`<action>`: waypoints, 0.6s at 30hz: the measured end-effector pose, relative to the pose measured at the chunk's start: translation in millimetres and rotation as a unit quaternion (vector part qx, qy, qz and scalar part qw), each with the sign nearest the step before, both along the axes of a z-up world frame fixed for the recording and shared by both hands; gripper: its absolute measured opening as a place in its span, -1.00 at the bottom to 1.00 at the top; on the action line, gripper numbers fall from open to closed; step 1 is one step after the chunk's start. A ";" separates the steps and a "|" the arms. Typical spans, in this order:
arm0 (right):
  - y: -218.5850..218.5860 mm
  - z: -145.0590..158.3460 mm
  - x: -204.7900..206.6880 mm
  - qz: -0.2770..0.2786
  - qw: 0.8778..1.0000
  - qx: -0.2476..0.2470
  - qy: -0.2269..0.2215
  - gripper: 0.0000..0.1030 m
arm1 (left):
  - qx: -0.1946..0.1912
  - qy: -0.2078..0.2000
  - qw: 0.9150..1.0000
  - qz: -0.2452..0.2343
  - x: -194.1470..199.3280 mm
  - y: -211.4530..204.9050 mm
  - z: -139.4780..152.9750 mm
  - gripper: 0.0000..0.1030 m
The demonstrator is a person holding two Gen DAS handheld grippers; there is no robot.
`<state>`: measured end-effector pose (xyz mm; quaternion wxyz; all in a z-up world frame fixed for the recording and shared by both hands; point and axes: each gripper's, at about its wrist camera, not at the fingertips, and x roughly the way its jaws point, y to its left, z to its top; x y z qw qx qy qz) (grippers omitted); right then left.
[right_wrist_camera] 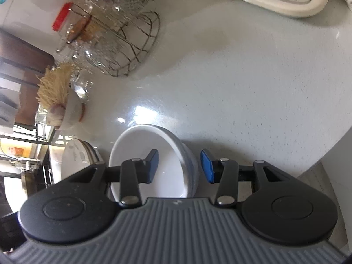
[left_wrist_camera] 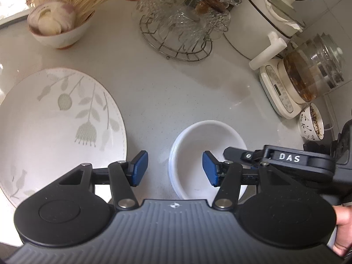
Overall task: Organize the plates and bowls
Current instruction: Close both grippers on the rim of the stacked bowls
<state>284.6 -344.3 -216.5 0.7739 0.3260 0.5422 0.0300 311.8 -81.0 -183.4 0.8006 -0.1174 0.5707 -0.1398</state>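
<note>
Both grippers open over the white bowls on the counter.

My left gripper (left_wrist_camera: pixel 175 168) has its blue pads apart, one over the stack of white bowls (left_wrist_camera: pixel 193 154), the other over bare counter (left_wrist_camera: pixel 187 92) between the bowls and the flowered plate (left_wrist_camera: pixel 59 132). My right gripper (right_wrist_camera: pixel 179 168) is also spread, straddling the bowls' (right_wrist_camera: pixel 167 154) near wall without clamping it. I read "DAS" on the right gripper's arm (left_wrist_camera: pixel 289 157). The print on the cream kettle base (left_wrist_camera: pixel 283 96) is too small to read.
</note>
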 end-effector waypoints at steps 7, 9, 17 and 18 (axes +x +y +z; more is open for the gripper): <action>1.0 -4.1 0.6 0.007 1.000 0.003 0.008 -0.31 | 0.005 0.007 1.000 -0.006 2.8 -6.1 -5.5 0.18; -1.4 -5.4 1.0 0.005 1.000 0.005 0.011 -0.37 | 0.006 0.006 1.000 -0.007 3.9 -8.0 -6.7 0.18; -7.2 -6.9 1.7 0.001 1.000 0.003 0.021 -0.56 | 0.008 0.002 1.000 -0.008 6.7 -12.8 -5.9 0.18; -7.2 -6.9 2.1 0.003 1.000 0.005 0.020 -0.60 | 0.007 0.002 1.000 -0.009 6.2 -12.8 -6.1 0.18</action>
